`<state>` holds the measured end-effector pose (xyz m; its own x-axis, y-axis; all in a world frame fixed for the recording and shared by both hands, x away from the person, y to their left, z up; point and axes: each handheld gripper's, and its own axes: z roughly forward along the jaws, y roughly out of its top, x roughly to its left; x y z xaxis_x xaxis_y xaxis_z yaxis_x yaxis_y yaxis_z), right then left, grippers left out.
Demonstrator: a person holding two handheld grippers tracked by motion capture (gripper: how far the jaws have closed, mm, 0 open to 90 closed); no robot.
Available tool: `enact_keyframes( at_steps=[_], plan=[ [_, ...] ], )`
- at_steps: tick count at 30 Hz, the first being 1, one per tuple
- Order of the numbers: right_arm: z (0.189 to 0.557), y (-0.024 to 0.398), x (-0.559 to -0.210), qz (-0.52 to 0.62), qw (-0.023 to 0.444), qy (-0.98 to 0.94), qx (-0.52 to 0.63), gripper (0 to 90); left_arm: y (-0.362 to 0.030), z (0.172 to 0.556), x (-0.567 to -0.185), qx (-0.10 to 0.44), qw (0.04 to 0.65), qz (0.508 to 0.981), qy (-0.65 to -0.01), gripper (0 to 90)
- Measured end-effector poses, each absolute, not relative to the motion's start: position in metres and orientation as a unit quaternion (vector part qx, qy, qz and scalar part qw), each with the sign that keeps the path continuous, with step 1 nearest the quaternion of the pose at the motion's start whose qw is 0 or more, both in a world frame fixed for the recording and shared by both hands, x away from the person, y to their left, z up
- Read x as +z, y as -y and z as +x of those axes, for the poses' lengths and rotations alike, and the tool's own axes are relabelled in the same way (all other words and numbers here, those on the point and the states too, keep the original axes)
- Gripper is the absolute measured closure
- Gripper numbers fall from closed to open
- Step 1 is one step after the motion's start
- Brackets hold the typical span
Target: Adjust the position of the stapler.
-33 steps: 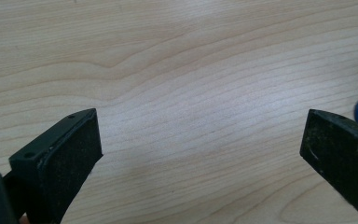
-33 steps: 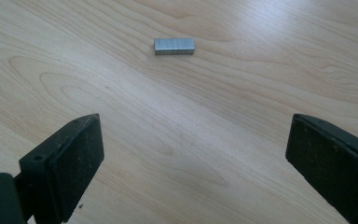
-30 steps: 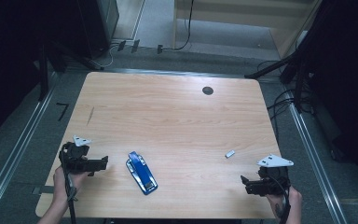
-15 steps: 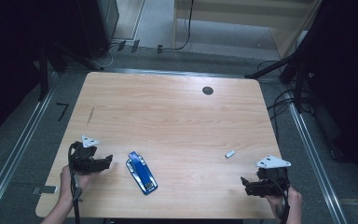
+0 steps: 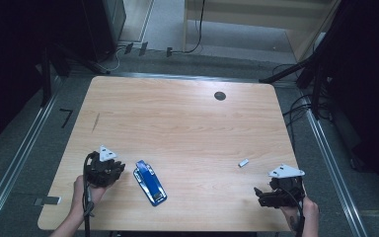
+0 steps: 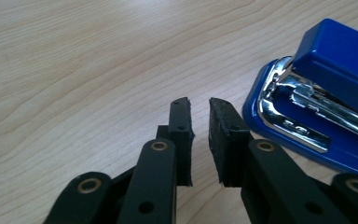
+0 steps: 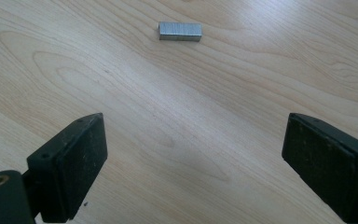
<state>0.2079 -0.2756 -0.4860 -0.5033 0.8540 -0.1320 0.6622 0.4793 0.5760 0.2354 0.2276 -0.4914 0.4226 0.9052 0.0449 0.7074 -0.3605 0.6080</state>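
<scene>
Left gripper point(image 6: 199, 105): its jaws had just been closing and stood nearly together, a thin slit of table showing between the pads, with nothing between them and nothing held.

Left gripper, high view point(image 5: 109, 169): it sat near the table's front left corner, in the person's left hand point(image 5: 85, 191), just to the left of the stapler.

Right gripper point(image 7: 193, 154): its jaws stood wide apart, bare wood between the pads, gripping nothing and touching nothing.

Right gripper, high view point(image 5: 271, 193): it sat low over the front right corner of the table, held by the right hand point(image 5: 303, 210).

Hard to make out: in the high view both grippers were dark and small, so the gap of the jaws could not be read there. In the left gripper view the stapler was cut off at the right edge. In the right gripper view the right jaw ran off the frame.

Stapler point(image 6: 326, 93): blue, with bright metal inside, lying open on the table point(image 5: 177, 123). In the left gripper view it lay just beside the right jaw, off to the right and not between the pads; whether the two touched could not be told.

Stapler, high view point(image 5: 150, 181): it lay slantwise near the front edge.

Staple strip point(image 7: 180, 31): a small grey block lying ahead of the right gripper's open jaws, apart from them, somewhat toward the left jaw.

Staple strip, high view point(image 5: 244, 162): it lay between the stapler and the right gripper, nearer the latter.
</scene>
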Motion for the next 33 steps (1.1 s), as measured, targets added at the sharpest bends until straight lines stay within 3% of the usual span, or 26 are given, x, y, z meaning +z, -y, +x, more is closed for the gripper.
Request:
enact_keyframes(
  at_steps=[33],
  plan=[
    [0.210, 0.272, -0.488, 0.449, 0.210, -0.839, 0.222, 6.6, -0.184, 0.240, -0.497, 0.166, 0.273, 0.828, -0.461, 88.6]
  ],
)
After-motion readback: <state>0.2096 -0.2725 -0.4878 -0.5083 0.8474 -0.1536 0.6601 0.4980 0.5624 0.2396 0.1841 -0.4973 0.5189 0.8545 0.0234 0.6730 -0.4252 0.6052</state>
